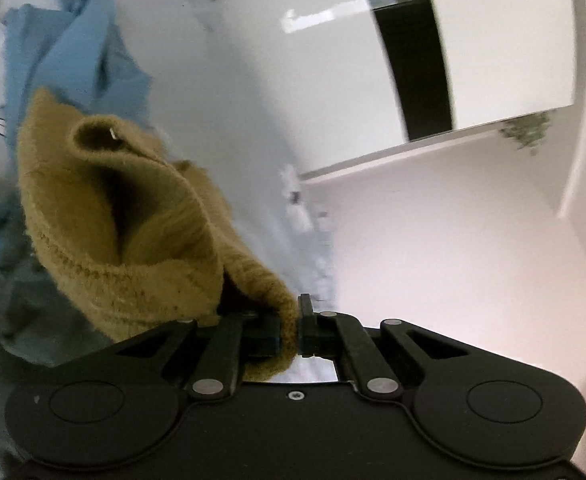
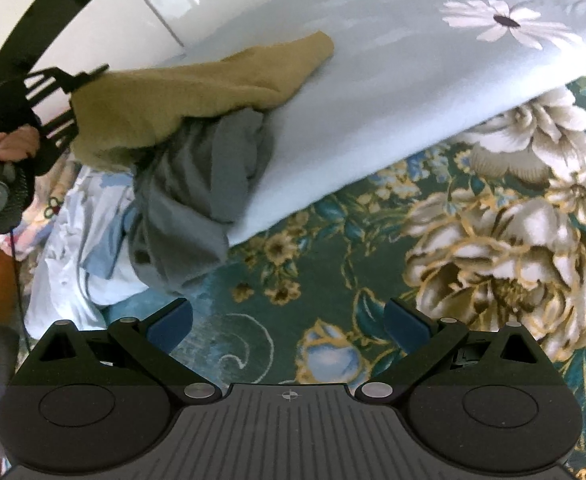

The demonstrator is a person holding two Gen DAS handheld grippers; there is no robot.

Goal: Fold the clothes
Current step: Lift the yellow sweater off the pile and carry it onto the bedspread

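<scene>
The mustard knit garment (image 2: 197, 92) was fuzzy and ribbed along its hem, stretched from the pale blue daisy-print bedding (image 2: 373, 92) over a crumpled grey garment (image 2: 197, 184) and up to the left gripper (image 1: 296, 330), near blue clothes (image 1: 73, 52). That gripper's 2 jaws were pinched tight on the knit's edge, while the right gripper (image 2: 289, 320) stood wide apart with nothing between its blue pads (image 2: 173, 324), above the green floral carpet (image 2: 433, 248).
</scene>
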